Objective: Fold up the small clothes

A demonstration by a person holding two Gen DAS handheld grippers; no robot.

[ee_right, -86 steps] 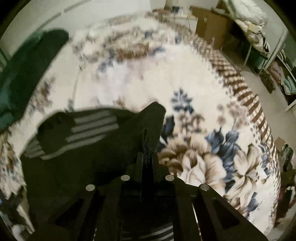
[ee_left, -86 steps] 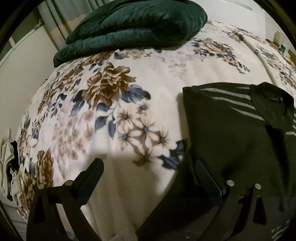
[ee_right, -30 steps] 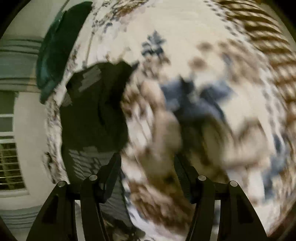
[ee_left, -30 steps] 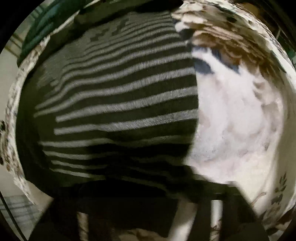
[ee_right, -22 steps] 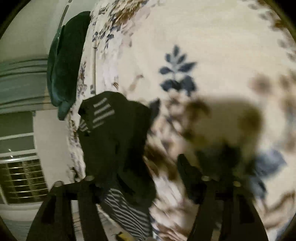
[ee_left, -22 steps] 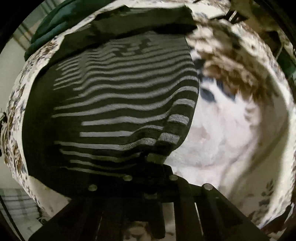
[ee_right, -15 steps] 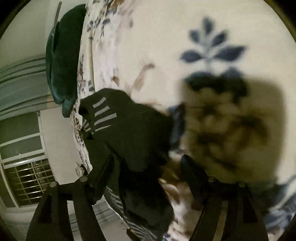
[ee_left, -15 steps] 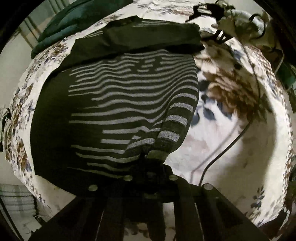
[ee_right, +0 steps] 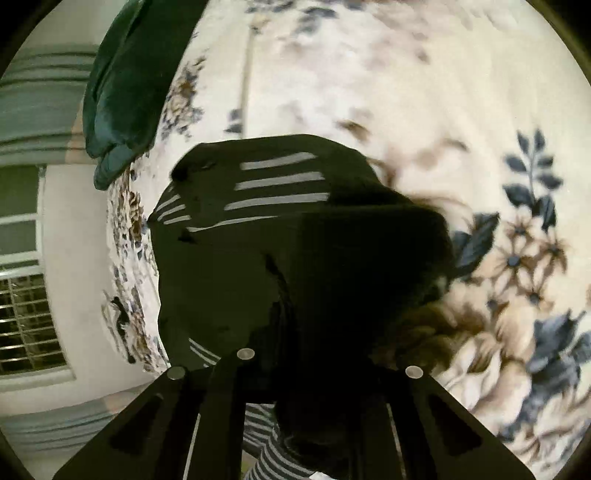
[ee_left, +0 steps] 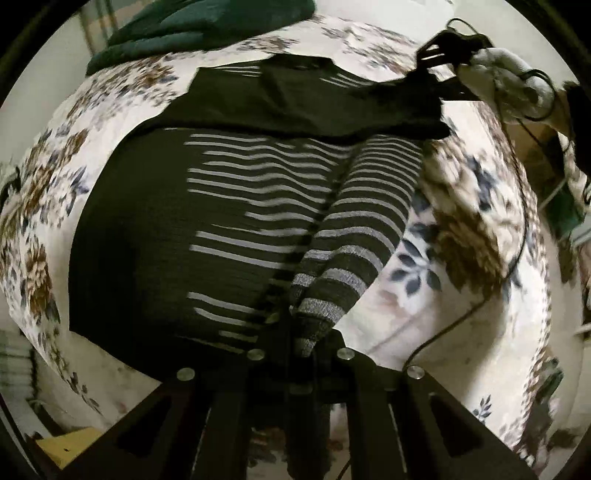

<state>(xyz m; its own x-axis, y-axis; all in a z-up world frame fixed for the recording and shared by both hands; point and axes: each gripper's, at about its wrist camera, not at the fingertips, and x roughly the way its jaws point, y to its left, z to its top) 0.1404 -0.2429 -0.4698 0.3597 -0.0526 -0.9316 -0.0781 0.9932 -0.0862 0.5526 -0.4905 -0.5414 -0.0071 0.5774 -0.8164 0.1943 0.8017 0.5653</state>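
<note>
A dark sweater (ee_left: 166, 229) with pale stripes lies spread on a floral blanket (ee_left: 461, 258). My left gripper (ee_left: 301, 332) is shut on the cuff of its striped sleeve (ee_left: 362, 229), and the sleeve hangs up from the body towards the fingers. In the left wrist view, my right gripper (ee_left: 437, 70) pinches the sweater's far dark corner, held by a white-gloved hand (ee_left: 506, 77). In the right wrist view, the right gripper (ee_right: 306, 332) has its jaws closing with bunched dark sweater (ee_right: 280, 192) cloth between them. That cloth hides the fingertips.
A folded dark green blanket (ee_left: 207, 22) lies at the bed's far edge, also visible as the green blanket (ee_right: 122, 81) in the right wrist view. A thin black cable (ee_left: 517, 229) trails over the bedspread on the right. A barred window (ee_right: 22, 317) and a wall stand beyond the bed's edge.
The left gripper shut on the sleeve cuff and rose, pulling the sleeve up off the body. The right gripper swept across the blanket to the sweater's dark edge and closed on it.
</note>
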